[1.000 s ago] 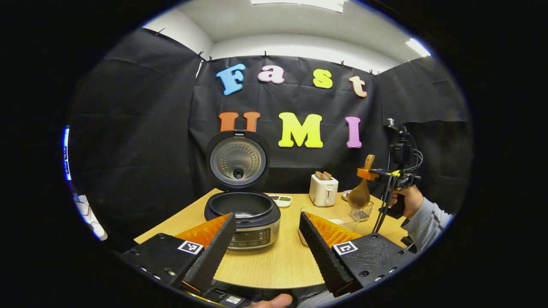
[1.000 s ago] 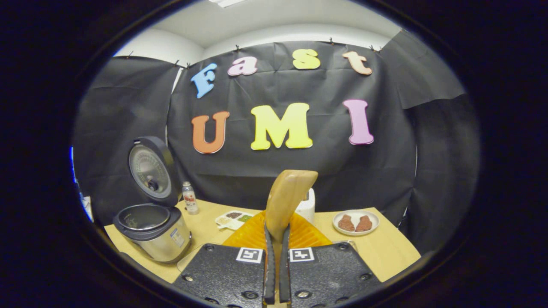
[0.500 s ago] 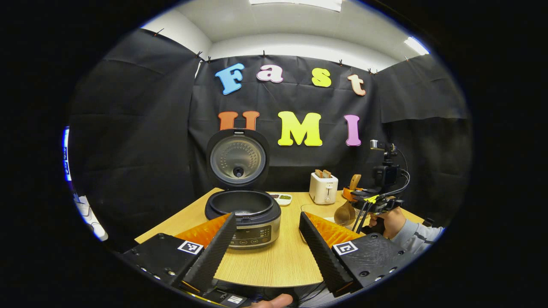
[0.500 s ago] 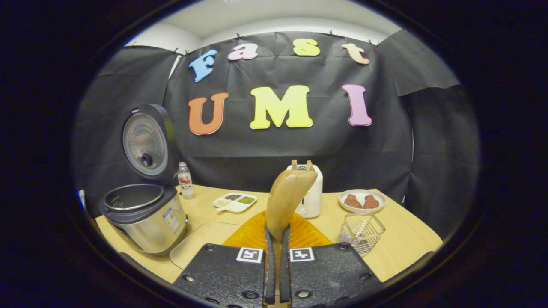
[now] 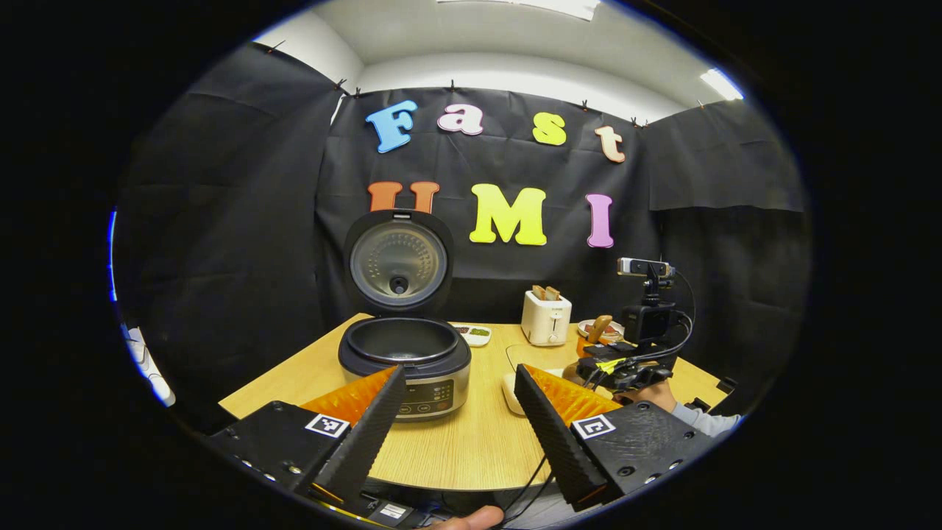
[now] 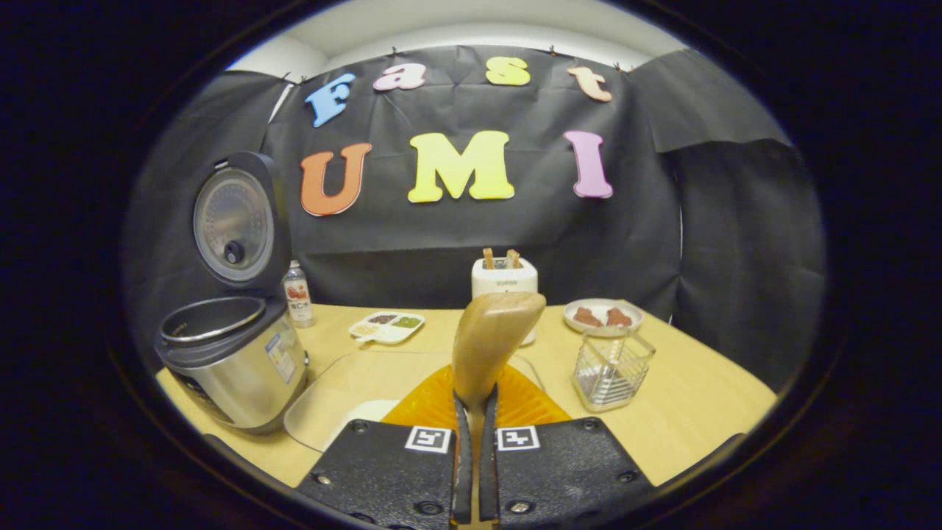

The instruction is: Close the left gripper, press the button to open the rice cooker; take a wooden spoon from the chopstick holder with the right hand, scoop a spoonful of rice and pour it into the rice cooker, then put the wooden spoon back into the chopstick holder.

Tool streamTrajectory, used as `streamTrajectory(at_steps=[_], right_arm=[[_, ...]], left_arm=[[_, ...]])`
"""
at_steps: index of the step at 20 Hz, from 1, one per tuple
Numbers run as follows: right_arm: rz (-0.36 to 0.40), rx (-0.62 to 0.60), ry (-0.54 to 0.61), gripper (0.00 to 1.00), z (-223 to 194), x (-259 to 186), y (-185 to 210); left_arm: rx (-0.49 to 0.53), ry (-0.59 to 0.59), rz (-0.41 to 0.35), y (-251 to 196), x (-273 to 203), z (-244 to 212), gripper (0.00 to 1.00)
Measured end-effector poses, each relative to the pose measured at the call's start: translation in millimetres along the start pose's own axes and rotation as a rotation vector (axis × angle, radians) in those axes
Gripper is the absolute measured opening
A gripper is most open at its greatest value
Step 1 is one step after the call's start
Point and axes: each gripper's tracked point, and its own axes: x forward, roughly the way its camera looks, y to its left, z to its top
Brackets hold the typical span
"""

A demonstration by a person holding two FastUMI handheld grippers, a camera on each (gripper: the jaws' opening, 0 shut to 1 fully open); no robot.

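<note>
On the wooden surface [image 6: 684, 412] the rice cooker [image 6: 232, 361] stands with its lid up and its inner pot showing no contents, while the wire holder [image 6: 611, 368] to the right stands with nothing sticking out of it and a small plate [image 6: 602, 315] behind carries two brown pieces. The right gripper [image 6: 472, 434] has its fingers clamped on the wooden spoon [image 6: 491, 338], whose handle rises upright above a clear container [image 6: 331, 401]; what that holds I cannot tell. The left gripper [image 5: 458, 434] hangs before the cooker with fingers wide apart, holding nothing.

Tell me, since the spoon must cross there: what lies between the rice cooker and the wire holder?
In the right gripper view, a clear tray lies on the table between the rice cooker and the wire holder.
</note>
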Motion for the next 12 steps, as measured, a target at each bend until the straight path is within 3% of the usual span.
streamTrajectory(at_steps=[4,12], right_arm=[[0.059,0.124,0.073,0.10,-4.5,-1.5,7.3],[0.267,0.507,0.180,0.10,-0.6,9.8,20.7]], left_arm=[[0.010,-0.008,-0.002,1.3,-1.9,2.8,0.95],[0.013,-0.008,-0.001,4.0,0.8,1.2,0.95]])
